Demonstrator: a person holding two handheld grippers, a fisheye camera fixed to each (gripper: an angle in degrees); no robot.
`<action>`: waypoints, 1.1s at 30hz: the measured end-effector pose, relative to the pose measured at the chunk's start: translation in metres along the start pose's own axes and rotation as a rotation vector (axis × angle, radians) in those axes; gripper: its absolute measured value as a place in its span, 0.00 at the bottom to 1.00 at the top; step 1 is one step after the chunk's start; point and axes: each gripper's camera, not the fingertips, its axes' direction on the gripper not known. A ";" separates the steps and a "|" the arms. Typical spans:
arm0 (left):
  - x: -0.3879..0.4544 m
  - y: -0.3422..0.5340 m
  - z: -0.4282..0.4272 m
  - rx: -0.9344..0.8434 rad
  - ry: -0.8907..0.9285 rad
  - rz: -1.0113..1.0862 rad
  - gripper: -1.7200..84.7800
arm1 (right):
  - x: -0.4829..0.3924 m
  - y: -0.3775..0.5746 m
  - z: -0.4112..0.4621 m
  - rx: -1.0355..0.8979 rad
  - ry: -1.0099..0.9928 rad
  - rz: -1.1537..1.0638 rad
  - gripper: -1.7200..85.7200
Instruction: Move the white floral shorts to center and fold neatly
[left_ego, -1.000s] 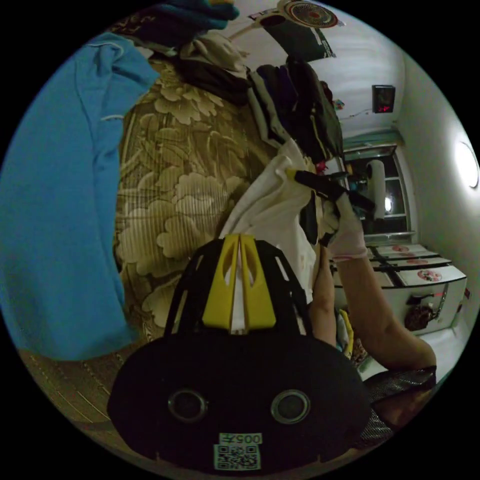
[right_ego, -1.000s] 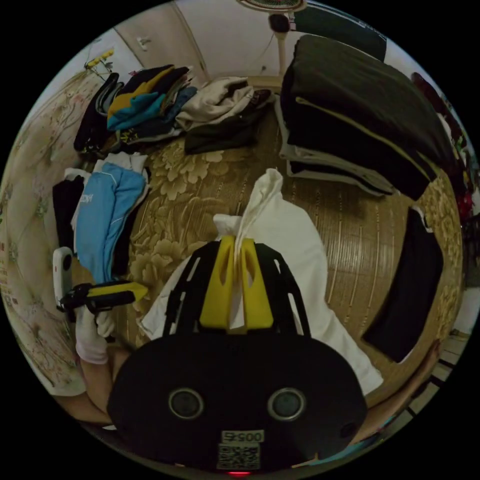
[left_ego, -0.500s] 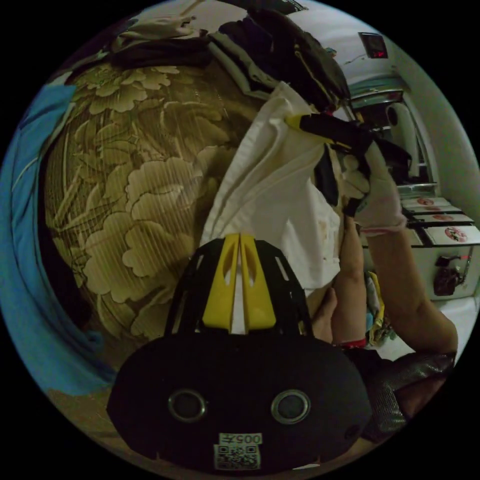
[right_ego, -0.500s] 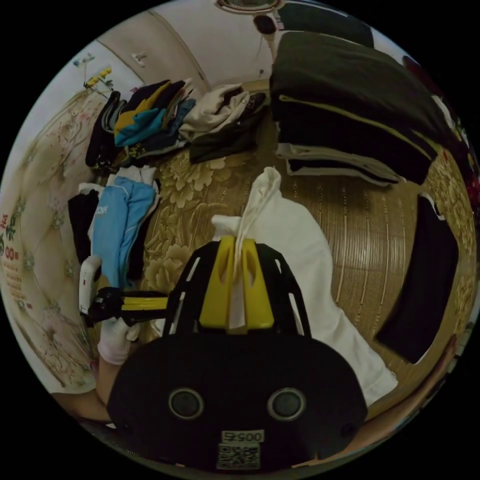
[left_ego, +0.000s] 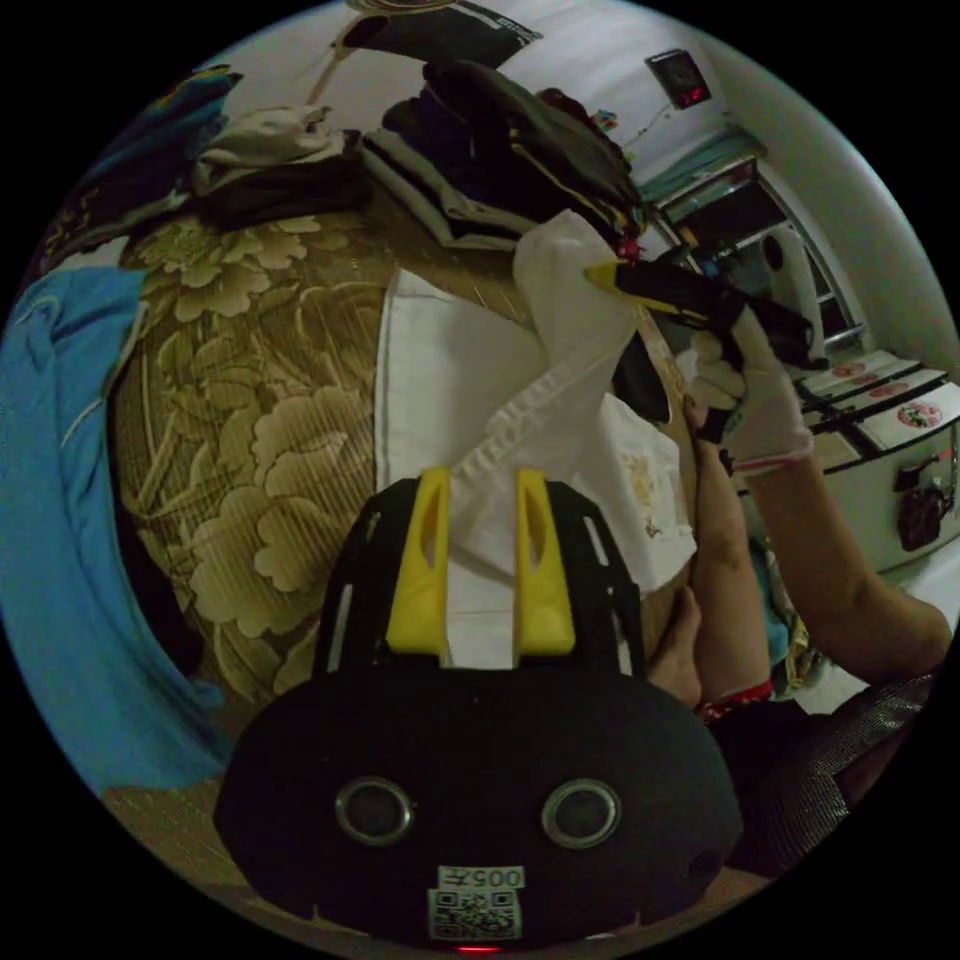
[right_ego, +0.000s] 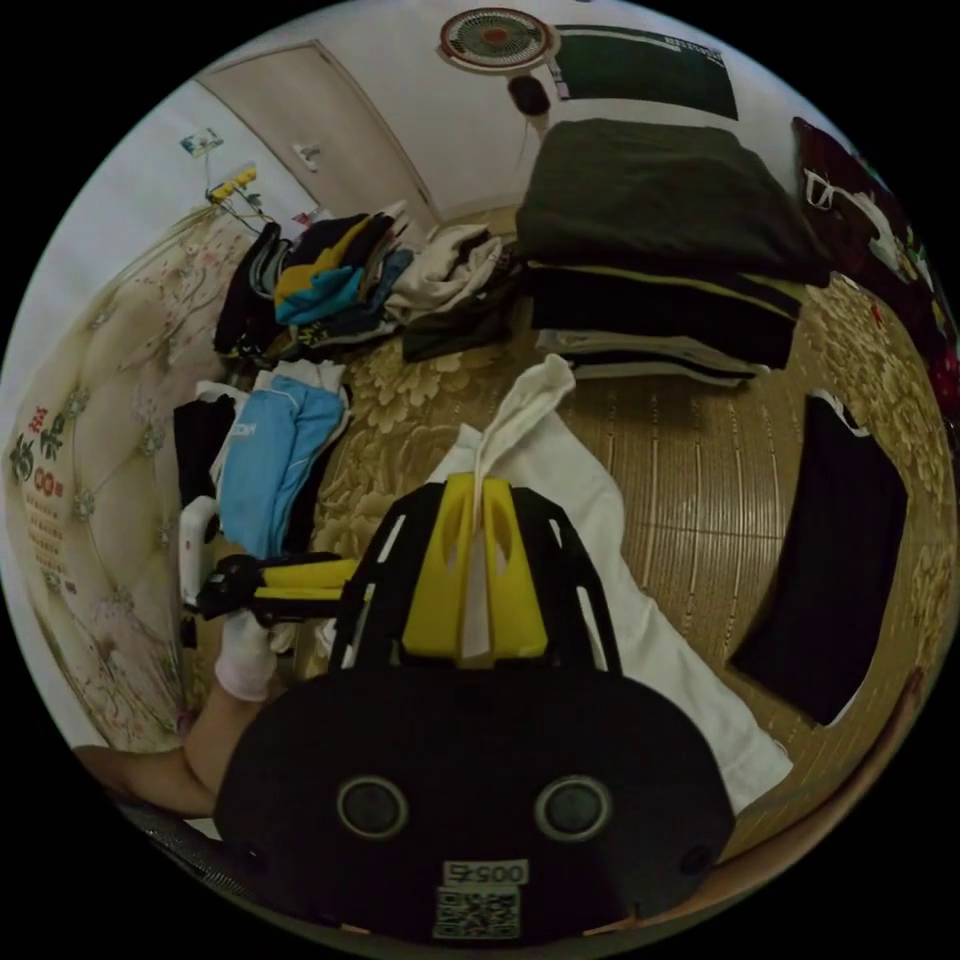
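The left gripper has just let go, its jaws now apart around the white shorts' waistband on the flowered mat, while the right gripper stays clenched on an edge, so the shorts look nearly laid down mid-mat.

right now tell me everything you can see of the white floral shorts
The white floral shorts look like thin woven cotton, with a gathered waistband edge and a small tan-orange flower print near one corner. Part lies flat on the beige flower-patterned mat; the rest is lifted and creased. The right gripper is shut on a pulled-up bunch of cloth. The left gripper has its jaws apart, with cloth lying between them. No other garment touches the shorts.
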 end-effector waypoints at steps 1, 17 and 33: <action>0.003 -0.001 0.002 -0.005 -0.006 0.017 0.16 | -0.001 0.002 -0.003 0.004 -0.005 -0.009 0.01; 0.114 0.015 -0.002 -0.117 0.137 0.278 0.06 | 0.001 0.017 -0.044 0.095 -0.109 -0.063 0.01; 0.087 0.074 -0.036 -0.180 -0.202 -0.150 0.03 | -0.042 -0.013 0.117 -0.143 -0.184 -0.017 0.06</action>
